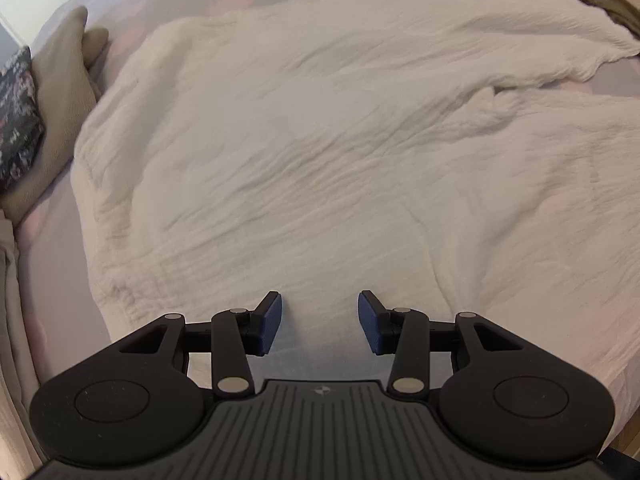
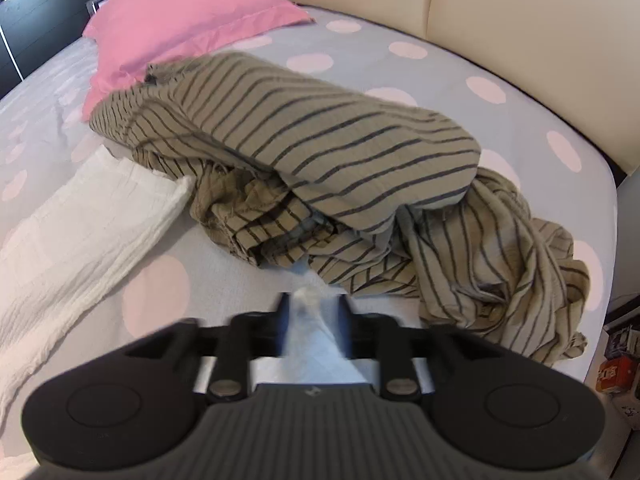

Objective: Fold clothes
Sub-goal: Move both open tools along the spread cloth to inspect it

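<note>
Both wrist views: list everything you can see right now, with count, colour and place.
white garment: one, white, spread flat on the bed, sleeve reaching toward the striped pile
striped clothes: one heap, tan with dark stripes, near the headboard
pillow: one, pink, behind the heap
bedsheet: one, pale blue-grey with pink dots
headboard: cream, padded
cushions: beige and dark floral, left bed edge
left hand-held gripper: open over the white garment
right hand-held gripper: pinching whitish fabric
</note>
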Demonstrator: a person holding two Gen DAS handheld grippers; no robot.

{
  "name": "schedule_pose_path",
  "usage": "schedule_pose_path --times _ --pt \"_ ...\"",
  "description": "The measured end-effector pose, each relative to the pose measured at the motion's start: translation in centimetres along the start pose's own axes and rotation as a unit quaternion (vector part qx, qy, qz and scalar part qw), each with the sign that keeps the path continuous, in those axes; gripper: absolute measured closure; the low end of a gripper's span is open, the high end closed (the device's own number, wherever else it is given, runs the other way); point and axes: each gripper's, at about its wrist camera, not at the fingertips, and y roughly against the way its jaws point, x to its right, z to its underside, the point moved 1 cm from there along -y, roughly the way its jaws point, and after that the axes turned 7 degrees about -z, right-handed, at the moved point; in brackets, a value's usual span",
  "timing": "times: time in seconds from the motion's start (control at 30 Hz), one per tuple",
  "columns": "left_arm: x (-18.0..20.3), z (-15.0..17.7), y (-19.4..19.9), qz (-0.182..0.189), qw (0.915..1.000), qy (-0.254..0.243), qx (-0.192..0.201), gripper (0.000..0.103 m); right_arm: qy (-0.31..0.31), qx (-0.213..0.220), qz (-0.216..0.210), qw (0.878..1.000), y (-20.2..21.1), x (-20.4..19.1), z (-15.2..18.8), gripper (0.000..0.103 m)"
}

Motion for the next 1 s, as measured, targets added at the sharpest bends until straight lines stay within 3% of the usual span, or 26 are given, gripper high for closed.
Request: schedule_pose_path --times 0.17,0.27,0.37,0.6,0.7,0.8,1.0 --pt "-1.0 1.0 2.0 0.028 0.9986 -0.008 0.045 0.063 0.015 -0.006 -0.04 0.999 1.7 0.0 1.2 0.07" --pt "-0.8 1.9 3.0 0.032 0.9977 -0.04 0.044 0.063 0.084 -0.016 -0.076 0.993 2.9 -1.8 2.6 0.069" --pt "-0.3 3.2 4.8 0.029 0.995 -0.08 0.053 0.063 0.178 -0.015 -0.107 0.978 4.5 -4.2 4.7 0.069" --pt "0.0 6.2 7.5 0.018 0.9796 -0.185 0.077 0.057 0.405 0.012 -0.098 0.909 8.3 -6.9 11.0 0.062" --pt "1.0 7.6 7.9 0.013 0.9663 -0.245 0.079 0.055 0.45 0.006 -0.092 0.888 8.8 -6.6 12.8 0.06" --pt "2.2 9.4 7.8 -0.009 0.9479 -0.305 0.09 0.047 0.497 0.002 -0.079 0.864 9.0 -6.2 14.7 0.058" --pt "3.1 11.6 5.7 -0.042 0.9282 -0.357 0.094 0.047 0.614 -0.021 -0.05 0.787 8.4 -5.8 19.5 0.057"
